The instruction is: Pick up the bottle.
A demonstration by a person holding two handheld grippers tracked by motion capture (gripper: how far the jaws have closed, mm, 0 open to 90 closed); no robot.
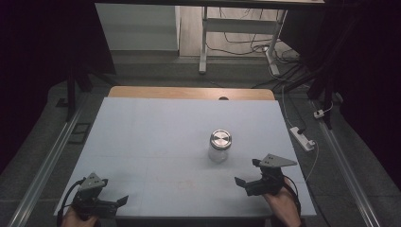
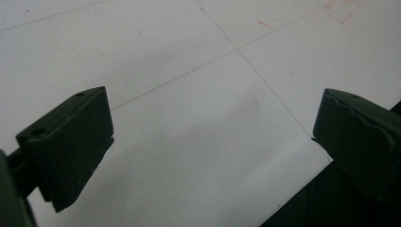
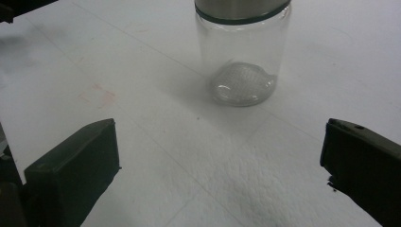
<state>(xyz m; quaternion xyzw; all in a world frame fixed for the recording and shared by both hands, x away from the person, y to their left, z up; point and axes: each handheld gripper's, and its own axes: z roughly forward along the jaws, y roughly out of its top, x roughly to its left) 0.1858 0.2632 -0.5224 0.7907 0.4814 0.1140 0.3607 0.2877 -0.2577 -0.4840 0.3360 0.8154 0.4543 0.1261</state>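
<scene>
Both black jaws of my right gripper stand wide apart at the near edge of the right gripper view, released, with bare white surface between them and nothing in their grasp. Directly ahead of that gap sits the glass jar, upright on the table, near the jaws but apart from them; no contact is made. Its metal lid is on, seated square on the mouth as seen from the high view, a dark band showing at its lower edge. Contents: none that I can make out through the clear wall; the patterned base shows through.

From the high view, my right gripper hovers near the front right of the table, aimed toward the jar, which stands right of centre. My left gripper is low at the front left corner, well apart from the jar, jaws likewise spread and empty, with table seams and a faint red mark beyond them.

Assessment: work on the jar has not visibly begun. Approach by the right gripper is part made; grasping, and whatever handling of jar or lid follows, all remain outstanding
</scene>
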